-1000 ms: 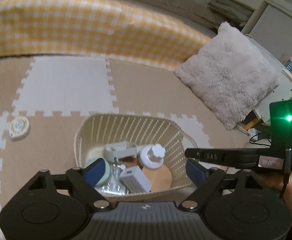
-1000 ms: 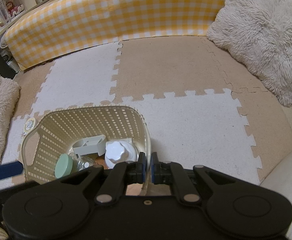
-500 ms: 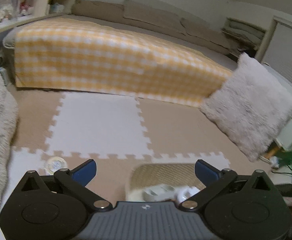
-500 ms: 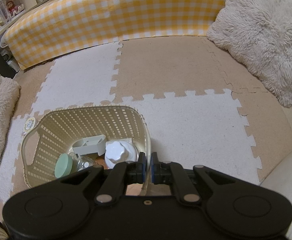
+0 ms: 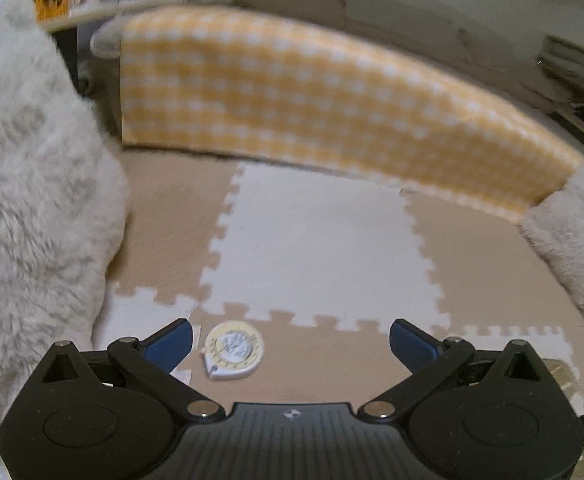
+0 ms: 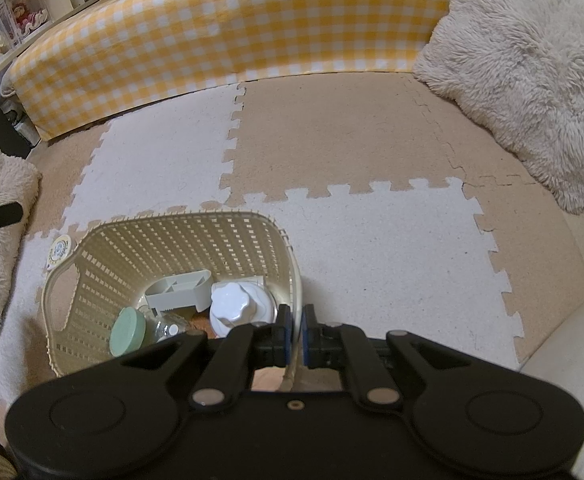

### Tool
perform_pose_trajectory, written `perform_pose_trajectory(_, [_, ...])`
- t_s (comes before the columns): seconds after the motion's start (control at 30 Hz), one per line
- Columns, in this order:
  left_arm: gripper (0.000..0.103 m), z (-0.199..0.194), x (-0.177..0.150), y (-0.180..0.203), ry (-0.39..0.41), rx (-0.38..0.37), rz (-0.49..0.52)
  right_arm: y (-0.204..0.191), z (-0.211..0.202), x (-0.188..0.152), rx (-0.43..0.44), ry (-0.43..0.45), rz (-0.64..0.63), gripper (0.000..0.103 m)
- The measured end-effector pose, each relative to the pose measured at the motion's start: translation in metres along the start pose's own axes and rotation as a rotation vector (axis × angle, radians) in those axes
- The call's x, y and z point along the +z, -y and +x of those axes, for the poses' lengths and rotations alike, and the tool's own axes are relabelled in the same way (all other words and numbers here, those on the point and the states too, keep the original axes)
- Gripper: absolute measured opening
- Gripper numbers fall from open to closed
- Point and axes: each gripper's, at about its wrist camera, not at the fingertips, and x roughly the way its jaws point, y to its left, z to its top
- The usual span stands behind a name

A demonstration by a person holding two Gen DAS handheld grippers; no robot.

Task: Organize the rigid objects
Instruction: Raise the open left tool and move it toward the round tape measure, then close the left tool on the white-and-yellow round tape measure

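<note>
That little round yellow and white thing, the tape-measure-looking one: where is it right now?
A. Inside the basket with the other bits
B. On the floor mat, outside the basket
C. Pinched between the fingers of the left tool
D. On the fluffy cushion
B: the round tape measure lies on the floor mat, just ahead of the open left gripper, and in the right wrist view it sits outside the basket, by its far left corner.

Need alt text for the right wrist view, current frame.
The right gripper is shut on the near rim of a cream lattice basket on foam floor mats. Inside are a white knobbed lid, a green-capped jar and a grey tray; a small round tape measure lies outside.
</note>
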Motion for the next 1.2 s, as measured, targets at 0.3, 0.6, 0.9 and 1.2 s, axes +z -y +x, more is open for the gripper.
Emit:
perform_pose_trajectory(0.3, [0.103,0.05,-0.016,-0.022,-0.089,0.072,0.019,0.0,0.0,0.0,-0.001,0.0,-0.001,0.006])
perform_pose_trajectory(0.6, [0.083,0.079,-0.029,-0.035,-0.12,0.09,0.068,0.0,-0.001,0.0,0.002,-0.001,0.001,0.006])
perform_pose_trajectory(0.9, [0.063,0.091,-0.033,-0.035,-0.096,0.09,0.085,0.0,-0.001,0.0,0.003,-0.002,0.001,0.006])
perform_pose_trajectory(1.2, [0.054,0.092,-0.03,-0.03,-0.091,0.088,0.084,0.0,-0.001,0.0,0.008,0.001,0.011,0.006])
